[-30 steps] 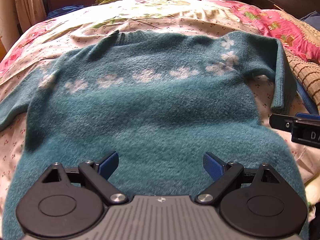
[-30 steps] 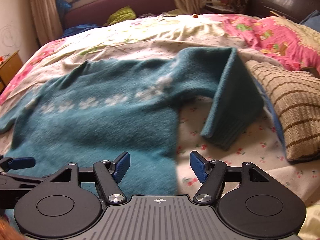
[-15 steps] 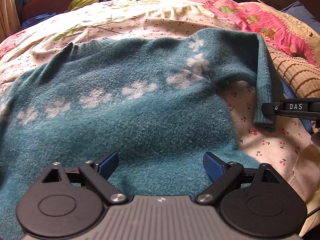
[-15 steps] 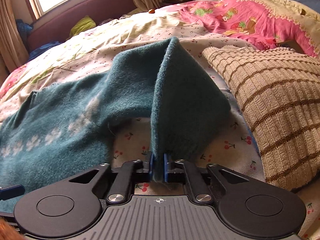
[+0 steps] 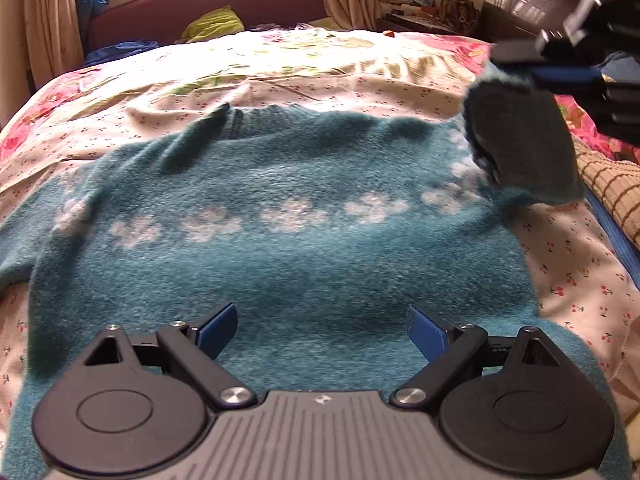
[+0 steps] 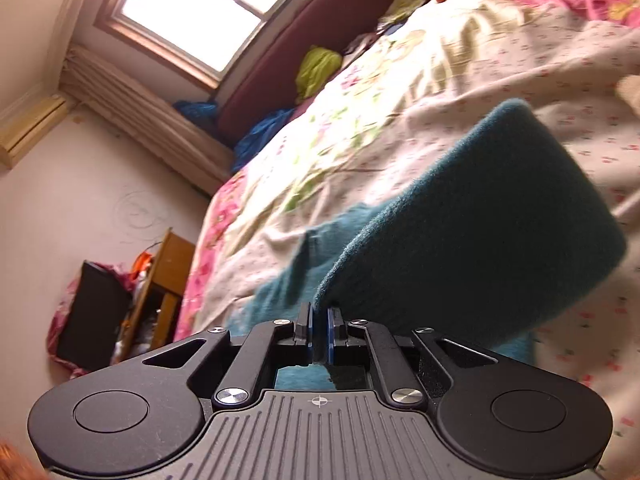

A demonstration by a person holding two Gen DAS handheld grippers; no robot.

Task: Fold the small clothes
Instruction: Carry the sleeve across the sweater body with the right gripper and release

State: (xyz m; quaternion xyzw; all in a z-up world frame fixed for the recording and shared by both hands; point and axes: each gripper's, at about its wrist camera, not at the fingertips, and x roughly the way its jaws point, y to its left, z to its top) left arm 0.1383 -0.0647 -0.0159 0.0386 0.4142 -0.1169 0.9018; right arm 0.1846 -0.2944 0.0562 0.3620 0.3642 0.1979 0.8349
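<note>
Sweater (image 5: 280, 248) lies flat on the bed (image 5: 320, 68); its sleeve (image 6: 480, 232) could slip free if the thin cuff pinch loosens mid-swing. Right claw (image 6: 319, 336) clamps that cuff, sleeve rising toward 2 o'clock. Left claw (image 5: 320, 332) gapes wide over the hem, sweater spreading toward 12 o'clock.

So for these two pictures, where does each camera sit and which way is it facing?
Left wrist: on the left gripper, jaws open, looking down the bed over the flat teal sweater; the right gripper shows at upper right.
Right wrist: on the right gripper, rolled sideways, facing the window, shut on the sweater's sleeve.
Shared: sweater, floral bedspread, lifted sleeve.
</note>
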